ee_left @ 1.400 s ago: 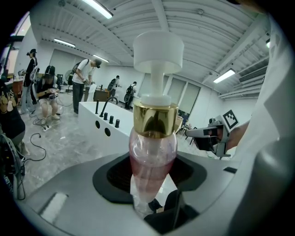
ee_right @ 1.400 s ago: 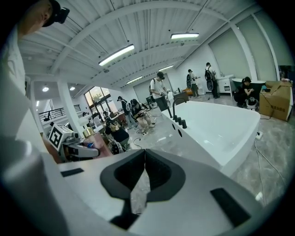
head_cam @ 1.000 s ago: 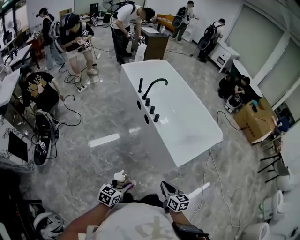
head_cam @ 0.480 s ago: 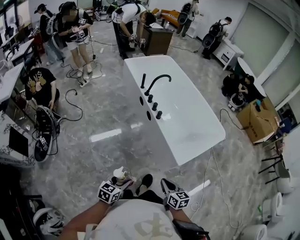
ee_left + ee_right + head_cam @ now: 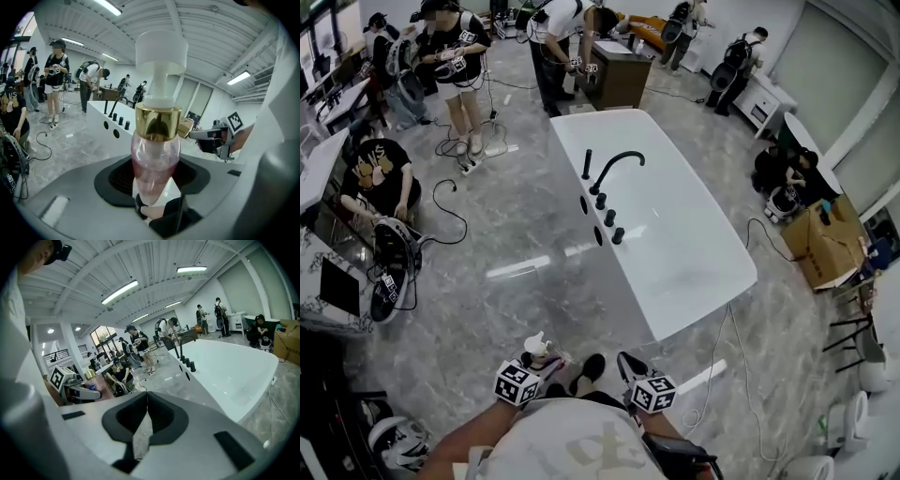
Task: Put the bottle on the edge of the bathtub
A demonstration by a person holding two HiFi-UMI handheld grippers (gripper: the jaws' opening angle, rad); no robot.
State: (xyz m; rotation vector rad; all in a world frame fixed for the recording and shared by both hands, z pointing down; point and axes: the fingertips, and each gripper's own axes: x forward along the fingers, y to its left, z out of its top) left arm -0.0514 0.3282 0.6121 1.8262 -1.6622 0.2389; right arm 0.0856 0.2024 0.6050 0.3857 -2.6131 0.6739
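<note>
- The left gripper (image 5: 155,180) has its jaws spread wide and clamped on the base of the bottle (image 5: 155,154). It is a clear pinkish bottle with a gold collar and a white pump head, pointing out along the jaws.
- From the head view, the bottle (image 5: 536,349) is carried low at the person's left, in the left gripper (image 5: 539,362). It is over the grey marble floor (image 5: 487,309) and well apart from the bathtub (image 5: 694,253), so it is not on the tub's edge.
- The right gripper (image 5: 146,401) has its jaws brought together, tips meeting, with nothing between them — only floor shows through the slit below.
- In the head view the right gripper (image 5: 630,367) is near the person's body, level with the left one, and a dark shoe (image 5: 592,364) shows between the two.
- The white bathtub stands ahead in the middle of the room. A black curved faucet (image 5: 614,167) and a row of black knobs (image 5: 607,217) are on its left rim.
- Around the room, several people (image 5: 455,56) stand or crouch, cables (image 5: 450,202) trail over the floor, and a cardboard box (image 5: 820,246) sits off to the right.
</note>
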